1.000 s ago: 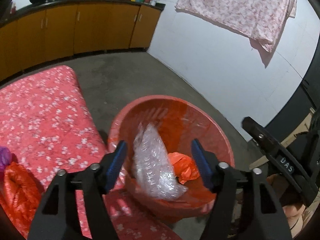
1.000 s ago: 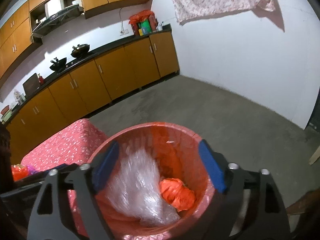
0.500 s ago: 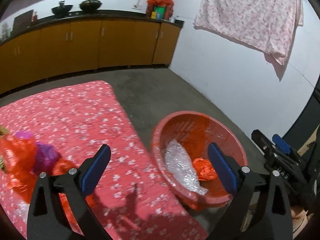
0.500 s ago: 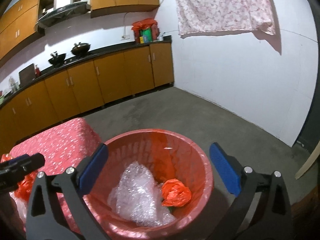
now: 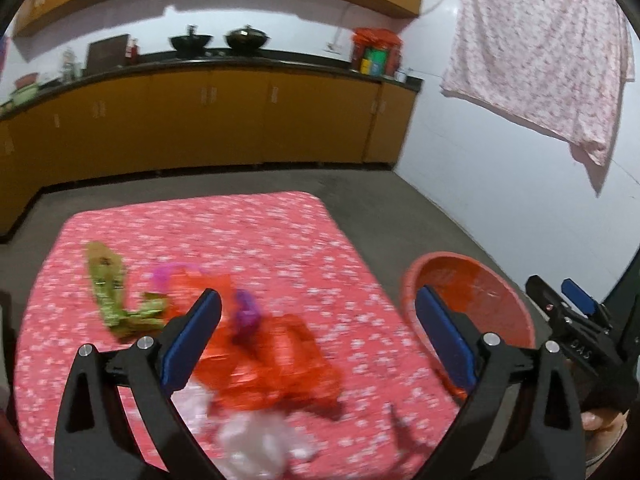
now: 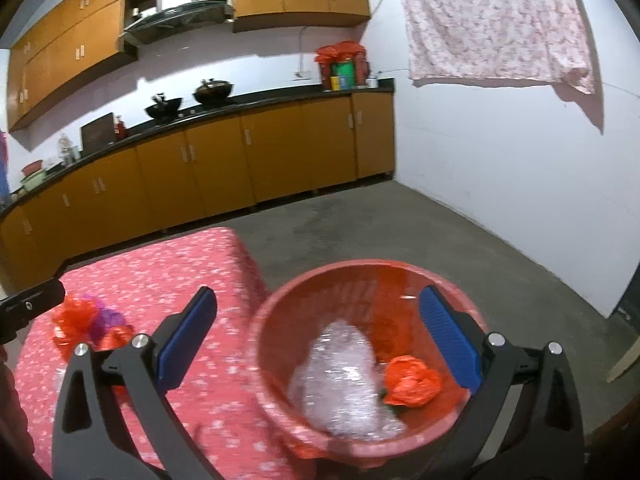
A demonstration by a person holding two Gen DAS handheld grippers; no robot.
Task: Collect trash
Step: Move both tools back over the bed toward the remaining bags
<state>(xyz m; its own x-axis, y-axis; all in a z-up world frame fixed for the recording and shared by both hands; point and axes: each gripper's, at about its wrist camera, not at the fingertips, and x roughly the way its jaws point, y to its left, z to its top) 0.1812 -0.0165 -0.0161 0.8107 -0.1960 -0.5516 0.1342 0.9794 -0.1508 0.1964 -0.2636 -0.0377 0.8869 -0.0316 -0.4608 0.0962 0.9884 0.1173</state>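
Observation:
My left gripper [image 5: 318, 340] is open and empty above a pile of trash on the table: an orange plastic bag [image 5: 276, 364], a purple scrap [image 5: 246, 314], a green wrapper [image 5: 110, 286] and white plastic [image 5: 256, 444]. The red bin [image 5: 472, 300] stands on the floor to the right of the table. My right gripper [image 6: 316, 342] is open and empty above the red bin [image 6: 280, 320], which holds a bubble wrap bag [image 6: 344, 380] and a crumpled orange bag [image 6: 410, 380]. The trash pile [image 6: 86, 322] also shows at the left of the right wrist view.
The table has a red flowered cloth [image 5: 224, 240]. Orange kitchen cabinets [image 5: 200, 128] run along the far wall. A pink cloth [image 5: 540, 52] hangs on the white wall at the right. Grey floor [image 6: 400, 224] lies beyond the bin.
My left gripper has swung left from above the bin to above the trash pile on the table and opened wider. My right gripper has pulled back a little and opened wider.

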